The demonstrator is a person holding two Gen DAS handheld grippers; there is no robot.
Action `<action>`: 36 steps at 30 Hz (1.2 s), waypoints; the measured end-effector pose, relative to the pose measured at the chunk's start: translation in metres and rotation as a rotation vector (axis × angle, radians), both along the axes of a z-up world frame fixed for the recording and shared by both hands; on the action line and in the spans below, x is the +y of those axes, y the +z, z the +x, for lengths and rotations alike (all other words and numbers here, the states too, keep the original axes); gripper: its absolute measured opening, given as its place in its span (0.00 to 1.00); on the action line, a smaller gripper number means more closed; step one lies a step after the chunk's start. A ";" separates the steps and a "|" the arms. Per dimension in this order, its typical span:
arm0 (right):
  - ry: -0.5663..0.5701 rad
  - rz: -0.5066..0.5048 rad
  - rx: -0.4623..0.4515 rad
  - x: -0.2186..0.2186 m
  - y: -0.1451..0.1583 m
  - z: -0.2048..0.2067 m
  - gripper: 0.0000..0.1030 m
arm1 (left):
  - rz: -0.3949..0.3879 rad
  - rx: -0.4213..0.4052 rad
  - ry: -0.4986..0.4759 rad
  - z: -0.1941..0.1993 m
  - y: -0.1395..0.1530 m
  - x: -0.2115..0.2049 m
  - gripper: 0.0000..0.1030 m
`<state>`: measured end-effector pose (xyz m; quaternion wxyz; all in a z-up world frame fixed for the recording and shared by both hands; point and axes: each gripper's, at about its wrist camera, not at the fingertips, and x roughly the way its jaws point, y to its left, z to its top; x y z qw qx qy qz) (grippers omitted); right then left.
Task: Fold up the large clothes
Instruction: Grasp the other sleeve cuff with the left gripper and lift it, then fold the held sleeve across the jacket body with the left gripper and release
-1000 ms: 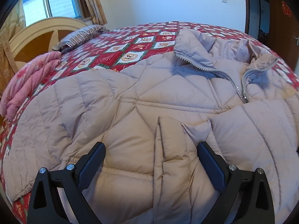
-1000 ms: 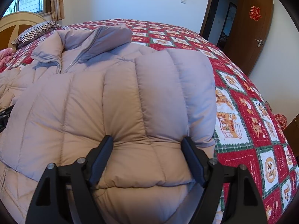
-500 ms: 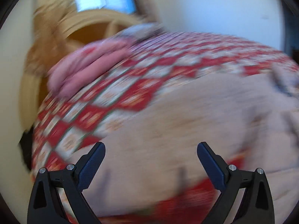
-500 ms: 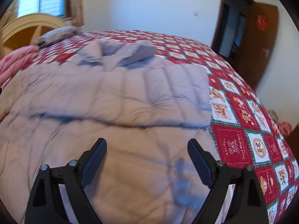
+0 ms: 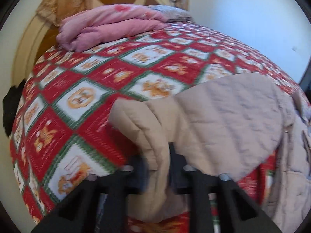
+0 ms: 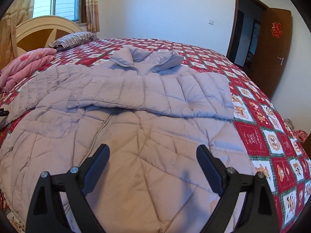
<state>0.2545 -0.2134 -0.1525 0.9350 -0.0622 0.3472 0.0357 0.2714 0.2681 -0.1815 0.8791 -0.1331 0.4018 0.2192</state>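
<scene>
Closing on the quilted jacket's (image 5: 229, 116) puffy sleeve (image 5: 143, 128), left gripper (image 5: 158, 165) jaws.

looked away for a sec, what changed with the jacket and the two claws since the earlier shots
The left claw swung off the jacket front to the outstretched sleeve and is closing on its cuff. The right claw let go of the other sleeve, now folded across the chest, and backed off with jaws opening and nothing between them. The jacket body, pink blanket and pillow stayed put.
</scene>
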 end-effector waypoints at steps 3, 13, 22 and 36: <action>-0.019 0.012 -0.016 -0.005 0.003 -0.004 0.90 | 0.087 -0.073 -0.051 0.000 0.031 -0.028 0.12; -0.119 0.047 -0.039 -0.027 0.005 -0.004 0.90 | 0.167 -0.258 -0.270 0.011 0.117 -0.137 0.12; -0.209 0.077 -0.056 -0.070 0.011 -0.013 0.91 | 0.177 -0.283 -0.526 0.030 0.124 -0.284 0.12; -0.238 0.125 0.001 -0.093 -0.006 -0.016 0.91 | 0.220 -0.255 -0.610 0.031 0.087 -0.371 0.80</action>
